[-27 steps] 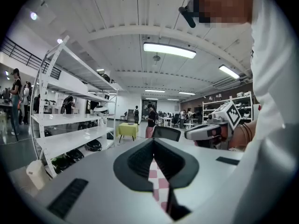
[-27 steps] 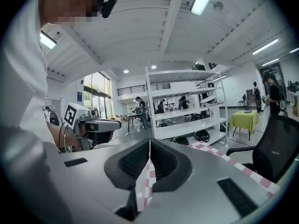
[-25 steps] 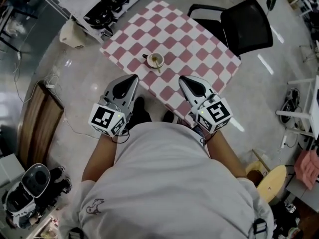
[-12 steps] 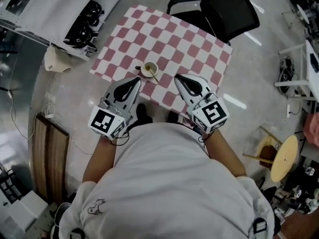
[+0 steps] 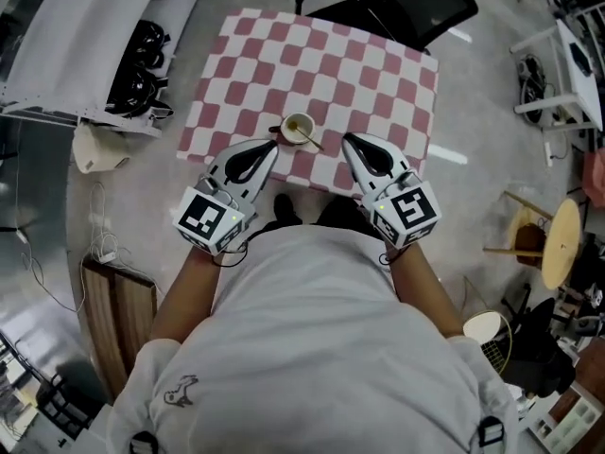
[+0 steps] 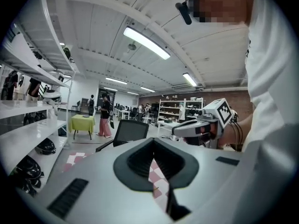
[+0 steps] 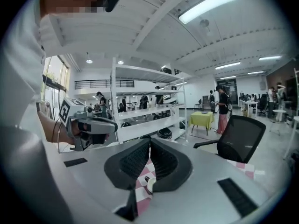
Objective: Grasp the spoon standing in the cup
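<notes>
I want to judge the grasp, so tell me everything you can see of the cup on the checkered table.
The cup is small, round, pale, ceramic by its look, upright and open, tan inside. It stands on the pink-and-white checkered table near the person's edge. A spoon leans in it, its handle over the rim toward the right tongs. Only spoon and table touch it.

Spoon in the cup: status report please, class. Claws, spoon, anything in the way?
Left claw shut, empty. Right claw shut, empty. Spoon leans in cup, untouched, ahead between both claws. Nothing in the way.
</notes>
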Available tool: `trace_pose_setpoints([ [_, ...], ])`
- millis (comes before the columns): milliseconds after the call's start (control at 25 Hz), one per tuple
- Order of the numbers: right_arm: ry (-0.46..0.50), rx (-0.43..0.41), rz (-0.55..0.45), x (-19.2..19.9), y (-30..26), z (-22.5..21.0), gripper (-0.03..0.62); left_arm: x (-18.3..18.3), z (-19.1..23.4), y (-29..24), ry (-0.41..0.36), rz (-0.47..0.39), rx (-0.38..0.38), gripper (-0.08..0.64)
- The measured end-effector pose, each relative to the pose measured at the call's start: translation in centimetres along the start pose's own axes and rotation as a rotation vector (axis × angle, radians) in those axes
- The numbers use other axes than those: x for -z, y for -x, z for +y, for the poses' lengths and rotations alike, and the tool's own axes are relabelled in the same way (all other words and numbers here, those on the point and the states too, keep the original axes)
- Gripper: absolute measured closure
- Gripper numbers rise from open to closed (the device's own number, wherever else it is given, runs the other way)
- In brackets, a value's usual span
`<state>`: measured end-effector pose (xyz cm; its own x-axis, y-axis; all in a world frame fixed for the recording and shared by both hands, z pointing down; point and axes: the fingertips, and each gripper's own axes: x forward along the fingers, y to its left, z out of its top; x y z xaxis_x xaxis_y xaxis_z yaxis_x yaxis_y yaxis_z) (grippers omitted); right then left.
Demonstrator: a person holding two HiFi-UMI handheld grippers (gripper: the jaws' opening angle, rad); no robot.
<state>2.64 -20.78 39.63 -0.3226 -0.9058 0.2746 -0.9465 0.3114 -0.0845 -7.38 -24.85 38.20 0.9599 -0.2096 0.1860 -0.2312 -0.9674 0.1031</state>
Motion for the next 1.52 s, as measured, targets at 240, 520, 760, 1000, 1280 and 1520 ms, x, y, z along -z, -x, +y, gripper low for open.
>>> trace_pose_setpoints([
  [240, -0.078, 0.06, 0.068, 3.3, -1.1, -0.8, 0.558, 2.2, 0.9, -1.0, 0.029, 0.034, 0.059, 0.546],
  [520, -0.144, 0.053, 0.128, 6.4, -2.9, -1.2, 0.557, 5.0, 1.2, -1.8, 0.025, 0.103, 0.088, 0.546],
  [760, -0.194, 0.032, 0.196, 9.3, -4.4, -2.0, 0.557, 5.8, 1.8, -2.8, 0.098, 0.1, 0.085, 0.546],
  [1000, -0.26, 0.034, 0.251, 12.7, -5.9, -3.3, 0.557, 7.9, 2.4, -4.7, 0.108, 0.138, 0.093, 0.546],
  [1280, -0.273, 0.036, 0.331, 16.8, -6.7, -3.9, 0.554, 11.0, 2.9, -6.4, 0.128, 0.201, 0.089, 0.546],
  [1520, -0.325, 0.005, 0.381, 20.2, -7.5, -3.4, 0.5, 12.8, 2.8, -7.6, 0.139, 0.232, 0.098, 0.546],
])
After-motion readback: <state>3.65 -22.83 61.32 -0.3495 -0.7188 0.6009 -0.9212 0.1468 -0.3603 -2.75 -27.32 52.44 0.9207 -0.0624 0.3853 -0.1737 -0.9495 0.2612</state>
